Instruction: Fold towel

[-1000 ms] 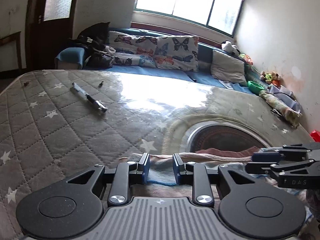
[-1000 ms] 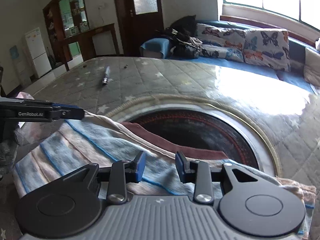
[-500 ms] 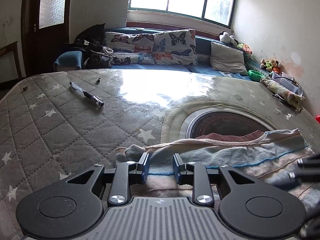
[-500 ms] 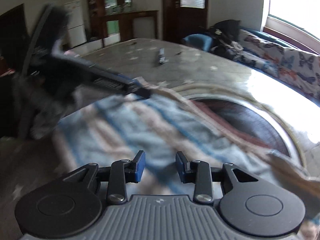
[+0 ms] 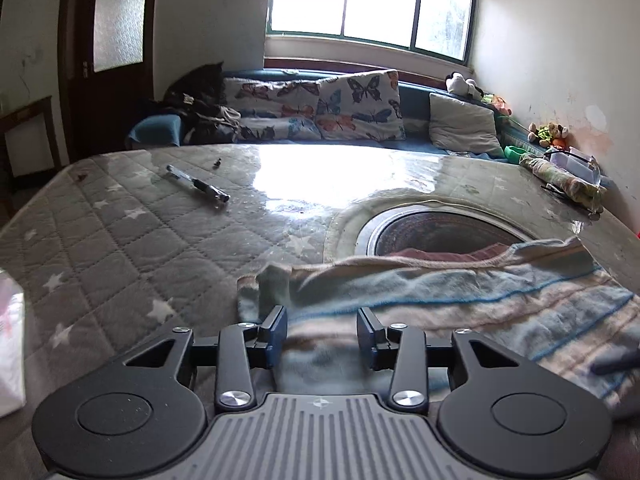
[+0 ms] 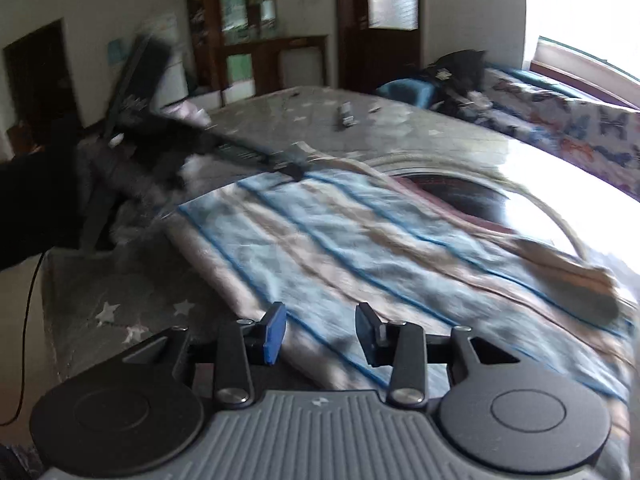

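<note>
A pale blue and beige striped towel (image 5: 460, 304) lies spread on the grey star-quilted table (image 5: 120, 248), with its far edge over a dark round patch (image 5: 432, 232). One small corner (image 5: 272, 284) stands up at its left end. My left gripper (image 5: 322, 336) hovers open over that end with nothing between its fingers. In the right wrist view the towel (image 6: 360, 248) is blurred, and my right gripper (image 6: 321, 332) is open above its near edge. A gloved hand (image 6: 120, 172) holds the left gripper (image 6: 280, 164) at the towel's far corner.
A pen (image 5: 196, 188) lies on the far left of the table and shows again as the pen (image 6: 346, 114). A white bag (image 5: 10, 340) sits at the left edge, a rolled cloth (image 5: 560, 178) at the far right. Butterfly cushions (image 5: 320, 112) line a sofa behind.
The towel, bunched close under both grippers a second ago, now lies spread flat. My left gripper has drawn back and opened a little wider. The right gripper has swung left, blurring its view.
</note>
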Demonstrator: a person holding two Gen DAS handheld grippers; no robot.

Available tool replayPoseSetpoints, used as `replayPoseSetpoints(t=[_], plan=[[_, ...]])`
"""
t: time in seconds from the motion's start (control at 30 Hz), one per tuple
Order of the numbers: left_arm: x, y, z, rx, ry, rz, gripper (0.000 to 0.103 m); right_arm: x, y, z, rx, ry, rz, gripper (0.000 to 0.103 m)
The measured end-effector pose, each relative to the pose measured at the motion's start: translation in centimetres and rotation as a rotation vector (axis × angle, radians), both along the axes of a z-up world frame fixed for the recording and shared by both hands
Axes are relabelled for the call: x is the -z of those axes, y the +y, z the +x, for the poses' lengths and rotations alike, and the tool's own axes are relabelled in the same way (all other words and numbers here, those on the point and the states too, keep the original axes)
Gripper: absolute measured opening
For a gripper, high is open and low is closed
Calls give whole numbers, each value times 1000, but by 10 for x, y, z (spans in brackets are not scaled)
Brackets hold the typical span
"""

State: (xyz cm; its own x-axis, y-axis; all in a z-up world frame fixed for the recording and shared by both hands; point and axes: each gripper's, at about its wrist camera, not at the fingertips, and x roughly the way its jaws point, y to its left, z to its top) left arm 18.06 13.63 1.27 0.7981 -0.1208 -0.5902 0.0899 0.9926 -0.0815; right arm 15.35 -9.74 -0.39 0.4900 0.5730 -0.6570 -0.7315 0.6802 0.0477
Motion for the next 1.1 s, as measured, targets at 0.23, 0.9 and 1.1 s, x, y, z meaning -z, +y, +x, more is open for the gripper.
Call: replayPoseSetpoints(t=[0.23,0.9,1.1], plan=[[6,3,-41,-66,29,-26,50,-11,-78,2,303,-87,-11,43],[11,2,-99,-118,27,-137,19,19,-172,-23,593,27,216,11],[11,-4,-118,-79,29,-140,15,16,-182,-36,595,21,217,6]])
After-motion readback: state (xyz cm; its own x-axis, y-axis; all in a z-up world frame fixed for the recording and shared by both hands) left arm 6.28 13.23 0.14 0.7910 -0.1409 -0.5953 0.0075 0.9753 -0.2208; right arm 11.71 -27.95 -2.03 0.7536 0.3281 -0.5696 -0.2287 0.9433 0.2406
